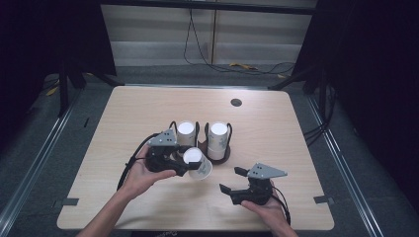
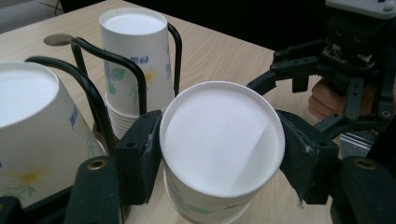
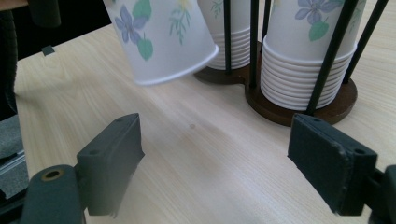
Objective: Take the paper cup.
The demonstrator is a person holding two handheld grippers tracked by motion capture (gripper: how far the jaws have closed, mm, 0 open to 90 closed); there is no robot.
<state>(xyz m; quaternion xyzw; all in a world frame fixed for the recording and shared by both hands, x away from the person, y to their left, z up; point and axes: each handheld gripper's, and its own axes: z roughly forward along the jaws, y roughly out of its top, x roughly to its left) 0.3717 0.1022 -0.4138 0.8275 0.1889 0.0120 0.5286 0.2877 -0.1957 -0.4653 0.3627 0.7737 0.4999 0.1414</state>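
The left gripper (image 1: 184, 165) is held low over the wooden surface (image 1: 276, 123), turned sideways toward the middle, its jaws clamped on a paper cup (image 1: 196, 163) that tilts with its bottom up, just in front of the cup rack (image 1: 223, 157). From the left gripper's own camera the black pads press both sides of the cup (image 2: 222, 140) near its base. The rack holds two stacks of upside-down cups (image 1: 218, 138) between black wire loops. The right gripper (image 1: 233, 180) rests nearer the front edge, cradled from below in the person's hand and pointing left toward the cup, its jaws wide apart with bare wood between them.
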